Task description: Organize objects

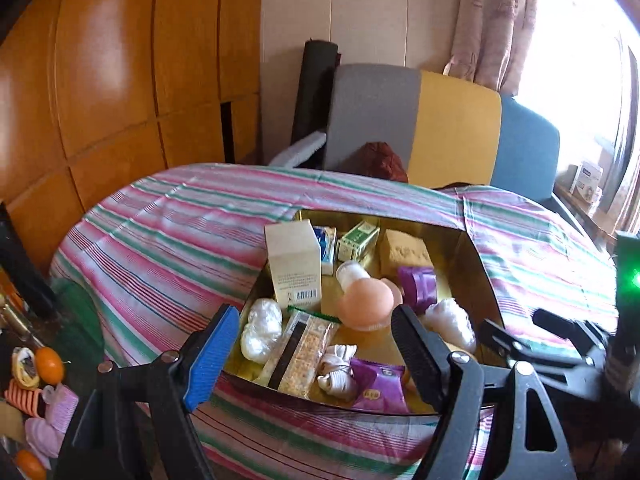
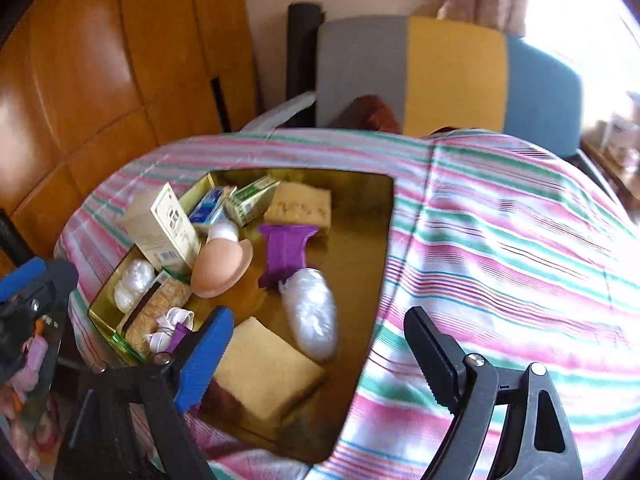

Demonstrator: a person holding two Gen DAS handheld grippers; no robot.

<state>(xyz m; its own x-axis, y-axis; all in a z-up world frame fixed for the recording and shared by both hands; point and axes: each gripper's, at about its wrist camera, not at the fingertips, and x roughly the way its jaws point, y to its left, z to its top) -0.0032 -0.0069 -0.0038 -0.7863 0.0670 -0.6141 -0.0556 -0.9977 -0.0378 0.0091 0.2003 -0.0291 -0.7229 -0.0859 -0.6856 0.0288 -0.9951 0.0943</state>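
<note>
A gold box [image 1: 478, 276] sits on a striped cloth and holds several items: a cream carton [image 1: 294, 266], a peach mushroom toy [image 1: 366, 302], a cracker pack [image 1: 304, 354], a purple snack pack [image 1: 378, 390], white plastic bundles [image 1: 262, 330] and a purple roll [image 1: 418, 288]. In the right wrist view the box [image 2: 372, 216] also shows a yellow sponge [image 2: 266, 372] near its front. My left gripper [image 1: 316, 356] is open and empty above the box's near edge. My right gripper [image 2: 320, 360] is open and empty over the sponge; it also shows in the left wrist view [image 1: 560, 332].
The striped cloth [image 2: 500, 248] covers the table. A grey, yellow and blue chair [image 1: 440, 128] stands behind it. A wooden cabinet [image 1: 100, 80] is to the left. Oranges [image 1: 50, 364], pink items and an orange clip lie low at the left.
</note>
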